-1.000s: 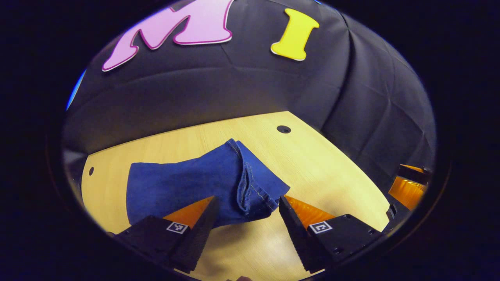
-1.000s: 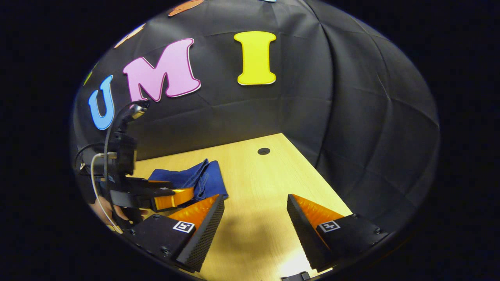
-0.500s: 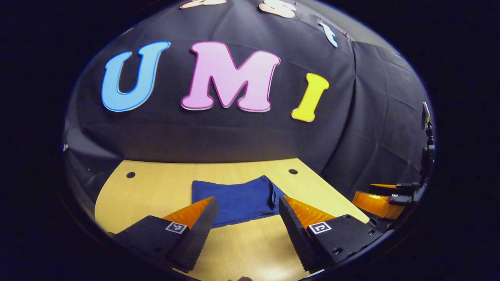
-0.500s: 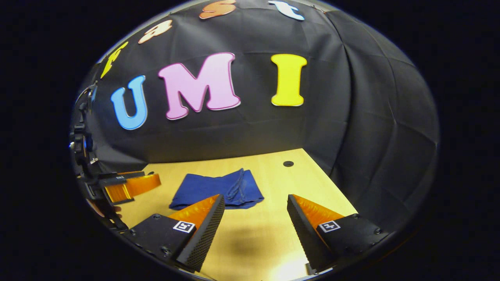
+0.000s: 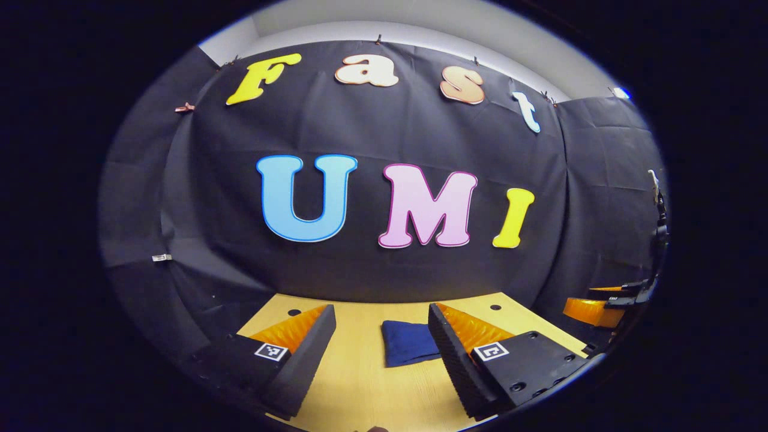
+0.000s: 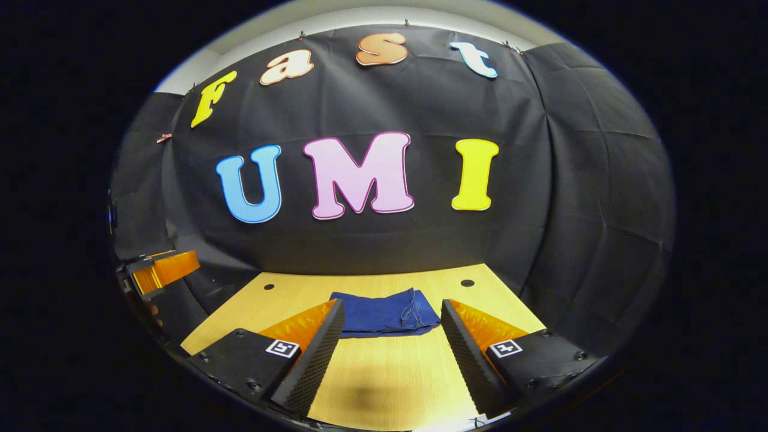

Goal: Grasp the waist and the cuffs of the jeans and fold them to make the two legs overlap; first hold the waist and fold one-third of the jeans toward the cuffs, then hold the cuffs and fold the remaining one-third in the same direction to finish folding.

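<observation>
On smooth pale-wood table [image 6: 390, 372], soft blue denim jeans [image 6: 384, 315], folded rectangular.

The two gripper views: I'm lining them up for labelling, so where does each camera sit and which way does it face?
Left gripper view: rides on the left gripper, facing the booth wall over the table; its own open fingers show, the right gripper off to one side.
Right gripper view: rides on the right gripper, facing the same wall; open fingers show, the left gripper at the edge.
Shared: folded jeans, the table.
</observation>
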`<state>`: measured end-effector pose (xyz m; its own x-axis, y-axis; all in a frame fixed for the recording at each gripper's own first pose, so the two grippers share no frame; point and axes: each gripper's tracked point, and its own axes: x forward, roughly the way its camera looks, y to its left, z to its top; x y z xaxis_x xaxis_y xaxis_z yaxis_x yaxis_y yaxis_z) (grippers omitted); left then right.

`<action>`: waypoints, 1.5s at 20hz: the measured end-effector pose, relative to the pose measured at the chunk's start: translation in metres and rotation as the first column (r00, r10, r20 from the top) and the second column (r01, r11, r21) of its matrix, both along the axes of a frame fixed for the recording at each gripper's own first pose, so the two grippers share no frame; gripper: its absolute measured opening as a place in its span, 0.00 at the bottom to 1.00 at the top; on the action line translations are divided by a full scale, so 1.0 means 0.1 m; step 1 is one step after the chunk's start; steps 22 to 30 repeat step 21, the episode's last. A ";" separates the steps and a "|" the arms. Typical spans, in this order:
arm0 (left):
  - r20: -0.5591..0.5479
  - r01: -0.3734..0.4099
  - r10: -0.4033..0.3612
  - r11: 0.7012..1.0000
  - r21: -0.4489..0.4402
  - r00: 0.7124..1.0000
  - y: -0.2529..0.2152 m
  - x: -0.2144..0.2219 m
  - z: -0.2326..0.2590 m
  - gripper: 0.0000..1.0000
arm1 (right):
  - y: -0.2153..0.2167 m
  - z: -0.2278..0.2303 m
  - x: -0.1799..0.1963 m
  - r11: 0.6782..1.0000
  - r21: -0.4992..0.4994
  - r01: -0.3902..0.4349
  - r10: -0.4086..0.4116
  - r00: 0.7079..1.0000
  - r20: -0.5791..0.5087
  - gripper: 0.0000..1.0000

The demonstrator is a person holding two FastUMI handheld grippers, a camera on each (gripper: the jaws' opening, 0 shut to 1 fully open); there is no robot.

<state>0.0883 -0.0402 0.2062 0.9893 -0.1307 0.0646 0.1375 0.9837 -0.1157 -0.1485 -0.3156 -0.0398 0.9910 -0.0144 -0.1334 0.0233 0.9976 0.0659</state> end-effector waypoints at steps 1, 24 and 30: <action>0.003 -0.004 0.004 1.000 0.002 1.000 0.03 -0.10 -0.03 0.96 | 0.04 0.05 -0.06 1.000 0.004 0.002 -0.002 1.000 0.012 0.98; 0.020 -0.098 0.099 0.995 -0.030 0.995 -0.18 -0.16 -0.02 0.97 | 0.17 -0.17 -0.14 0.988 0.006 -0.155 0.156 0.988 -0.021 0.99; 0.020 -0.098 0.099 0.995 -0.030 0.995 -0.18 -0.16 -0.02 0.97 | 0.17 -0.17 -0.14 0.988 0.006 -0.155 0.156 0.988 -0.021 0.99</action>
